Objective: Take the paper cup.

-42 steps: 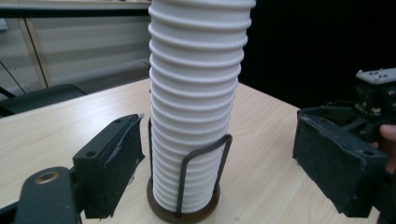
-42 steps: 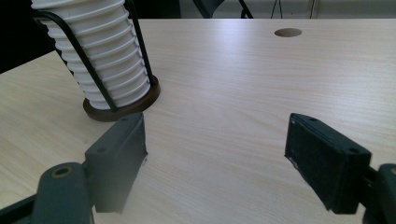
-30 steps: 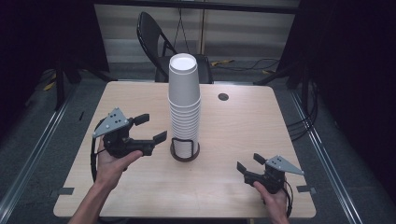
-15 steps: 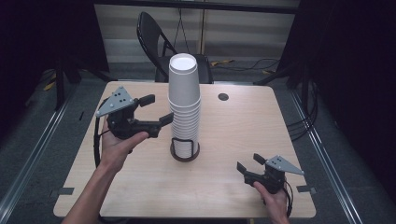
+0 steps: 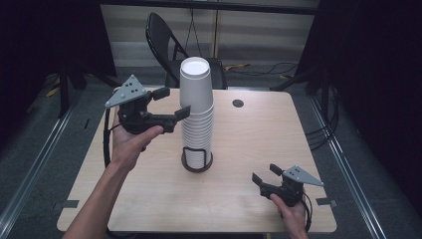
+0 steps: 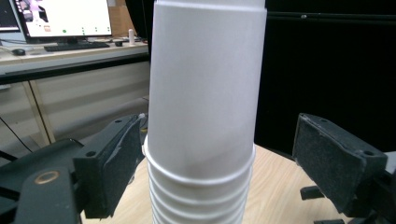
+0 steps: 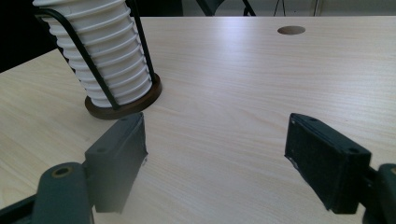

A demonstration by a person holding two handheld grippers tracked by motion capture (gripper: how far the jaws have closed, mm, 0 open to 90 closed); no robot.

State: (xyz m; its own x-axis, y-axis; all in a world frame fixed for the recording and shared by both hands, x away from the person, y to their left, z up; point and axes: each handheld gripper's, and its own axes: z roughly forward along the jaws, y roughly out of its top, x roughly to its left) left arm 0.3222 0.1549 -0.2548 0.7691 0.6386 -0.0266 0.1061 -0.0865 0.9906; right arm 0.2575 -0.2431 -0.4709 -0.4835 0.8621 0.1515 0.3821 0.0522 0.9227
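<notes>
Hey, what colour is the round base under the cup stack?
Dark brown base, clearest in the right gripper view.

White paper cup stack, upright in wire holder — mid-table

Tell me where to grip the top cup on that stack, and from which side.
Grip the top cup by its bare side wall, just above the rim of the cup below. Come in level from the left, as the left tool already sits, one pad each side. The cup is upside down, its rim nested in the stack, so only the tapering wall is free; then lift straight up.
</notes>
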